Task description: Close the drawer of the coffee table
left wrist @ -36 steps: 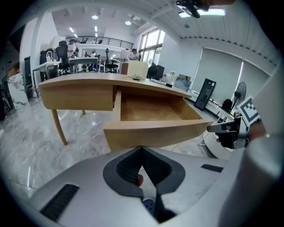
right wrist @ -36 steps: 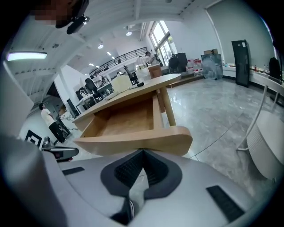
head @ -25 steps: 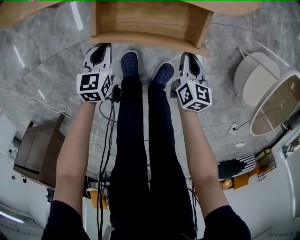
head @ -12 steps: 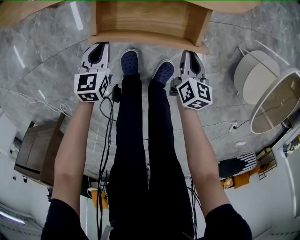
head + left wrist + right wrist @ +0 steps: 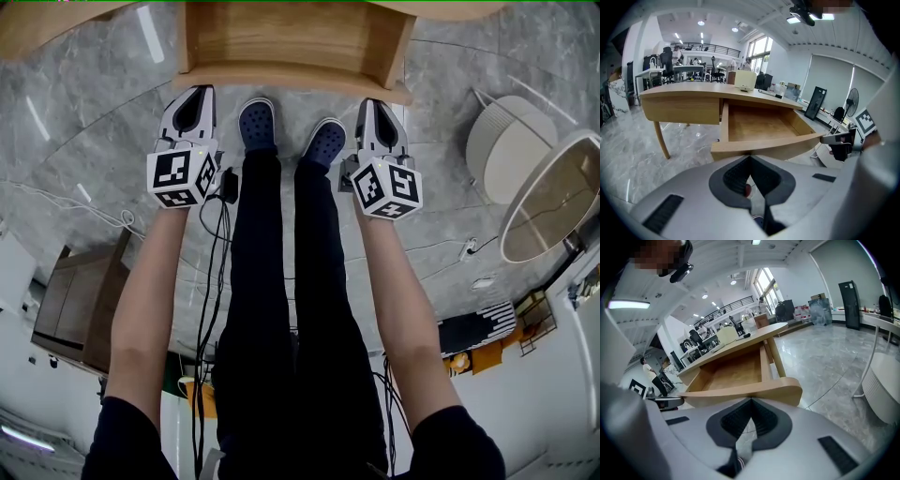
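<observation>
Your grey left gripper [image 5: 194, 92] and right gripper [image 5: 377, 103] are both closed on nothing, their tips right at the curved front of the open light-wood drawer [image 5: 291, 77] of the coffee table, at 12 o'clock. Contact can't be judged. Push unevenly and the drawer could skew and jam, or a tip could slide under the front. It opens toward 6 o'clock, front running 9 to 3.

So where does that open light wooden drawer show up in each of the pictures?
Head view: the open light wooden drawer sits top centre.
Left gripper view: the drawer lies centre, just past the jaws.
Right gripper view: the drawer lies centre-left, past the jaws.
Shared landmark: its curved front panel, in all three.
</observation>
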Action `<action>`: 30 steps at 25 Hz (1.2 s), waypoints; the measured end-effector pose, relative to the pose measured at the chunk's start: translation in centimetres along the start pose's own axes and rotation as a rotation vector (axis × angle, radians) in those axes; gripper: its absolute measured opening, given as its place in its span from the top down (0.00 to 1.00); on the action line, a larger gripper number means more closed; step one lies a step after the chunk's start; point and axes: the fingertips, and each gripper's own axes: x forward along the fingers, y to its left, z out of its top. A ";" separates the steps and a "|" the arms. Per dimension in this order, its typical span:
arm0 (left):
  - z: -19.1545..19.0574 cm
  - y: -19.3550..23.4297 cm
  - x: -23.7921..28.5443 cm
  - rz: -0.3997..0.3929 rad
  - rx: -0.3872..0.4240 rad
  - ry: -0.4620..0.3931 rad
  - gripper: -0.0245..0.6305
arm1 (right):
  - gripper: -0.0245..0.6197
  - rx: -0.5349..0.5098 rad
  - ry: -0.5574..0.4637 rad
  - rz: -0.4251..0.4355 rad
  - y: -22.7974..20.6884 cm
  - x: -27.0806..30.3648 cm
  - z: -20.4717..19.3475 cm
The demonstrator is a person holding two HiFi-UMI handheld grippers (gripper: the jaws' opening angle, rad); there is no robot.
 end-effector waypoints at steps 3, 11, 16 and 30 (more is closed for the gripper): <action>-0.1 -0.1 0.0 0.003 0.002 -0.002 0.93 | 0.92 0.001 -0.012 0.005 0.0 -0.1 0.0; 0.4 -0.1 0.0 0.001 -0.004 -0.020 0.93 | 0.92 -0.044 -0.028 0.019 0.1 -0.1 0.5; 0.5 0.0 -0.3 0.005 -0.003 -0.031 0.93 | 0.92 -0.075 -0.036 0.028 0.3 -0.3 0.6; 2.3 0.3 -0.7 0.009 0.001 -0.082 0.93 | 0.92 -0.095 -0.071 0.039 1.1 -0.7 1.9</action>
